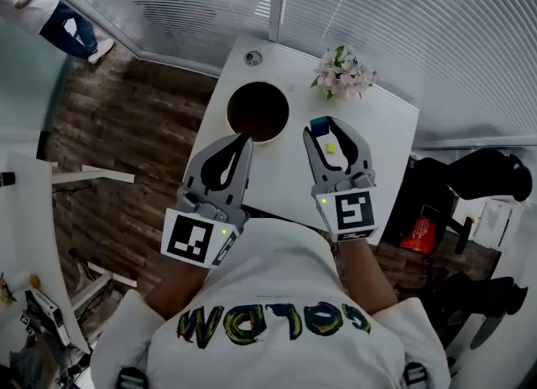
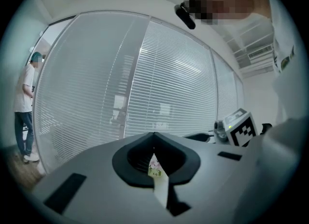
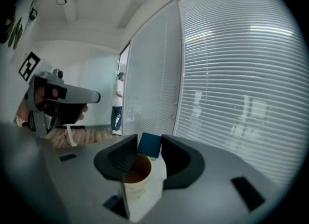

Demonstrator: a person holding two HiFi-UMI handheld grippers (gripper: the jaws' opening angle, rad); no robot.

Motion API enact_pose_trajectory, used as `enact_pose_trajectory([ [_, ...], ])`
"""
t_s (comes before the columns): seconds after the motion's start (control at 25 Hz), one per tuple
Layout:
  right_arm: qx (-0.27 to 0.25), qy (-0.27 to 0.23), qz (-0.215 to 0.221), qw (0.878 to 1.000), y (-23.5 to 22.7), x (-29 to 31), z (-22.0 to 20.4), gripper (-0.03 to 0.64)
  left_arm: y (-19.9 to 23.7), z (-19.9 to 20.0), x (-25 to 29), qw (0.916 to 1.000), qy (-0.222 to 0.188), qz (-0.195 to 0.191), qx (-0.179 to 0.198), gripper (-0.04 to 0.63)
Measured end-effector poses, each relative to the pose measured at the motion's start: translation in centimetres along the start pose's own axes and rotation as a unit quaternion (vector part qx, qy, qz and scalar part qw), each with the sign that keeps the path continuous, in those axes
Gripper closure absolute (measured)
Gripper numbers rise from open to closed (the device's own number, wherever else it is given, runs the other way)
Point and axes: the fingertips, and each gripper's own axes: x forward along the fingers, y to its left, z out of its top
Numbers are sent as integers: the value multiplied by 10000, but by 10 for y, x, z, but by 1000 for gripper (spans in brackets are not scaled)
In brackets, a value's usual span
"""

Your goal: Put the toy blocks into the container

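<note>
A round container (image 1: 258,111), white outside and brown inside, stands on the white table (image 1: 382,119). My right gripper (image 1: 321,127) is shut on a blue block (image 1: 319,121) at its fingertips, just right of the container. In the right gripper view the blue block (image 3: 149,144) sits between the tips, with the container (image 3: 137,175) right behind and below it. A small yellow piece (image 1: 331,147) shows through the gap between the right fingers. My left gripper (image 1: 244,138) is shut with nothing in it, its tips at the container's near rim; its jaws (image 2: 154,135) meet in the left gripper view.
A pot of pink flowers (image 1: 344,73) stands at the table's far right. Slatted glass walls enclose the far side. A person (image 1: 50,12) stands at the upper left on the wooden floor. Black equipment (image 1: 482,173) and a red item (image 1: 422,232) lie to the right.
</note>
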Motion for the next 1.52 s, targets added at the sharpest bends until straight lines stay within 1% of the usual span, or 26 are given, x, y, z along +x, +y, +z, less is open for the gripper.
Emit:
enact_pose_trajectory([
  [0.2,-346,318,575,9972,29,65,-32,454,-1,0,2,10000,10,-32,3,588],
  [0.36,-575,758,1033,9901,53,115,-70,454,2,1,-2,10000,-5,-8,16,588],
  [0.52,-724,1195,1244,9824,66,145,-103,453,5,2,-6,10000,-25,38,0,588],
  [0.72,-750,1270,1296,9805,69,155,-109,451,12,2,-10,10000,-26,88,-17,588],
  [0.84,-766,1202,1279,9815,70,156,-107,444,14,1,-11,9999,-15,95,-35,588],
  [0.96,-712,1111,1248,9834,68,155,-103,416,13,1,-11,10000,-22,77,-25,588],
  [1.2,-410,904,1086,9891,54,136,-93,420,9,2,-8,10000,-37,-20,-18,588],
  [1.32,-195,703,803,9941,36,112,-79,425,5,3,-4,9999,-46,-127,-8,588],
  [1.44,167,344,339,9987,11,76,-59,446,-2,2,3,9996,-34,-263,-14,588],
  [1.52,357,118,6,9993,-6,47,-45,449,-10,0,10,9992,-24,-395,-12,588],
])
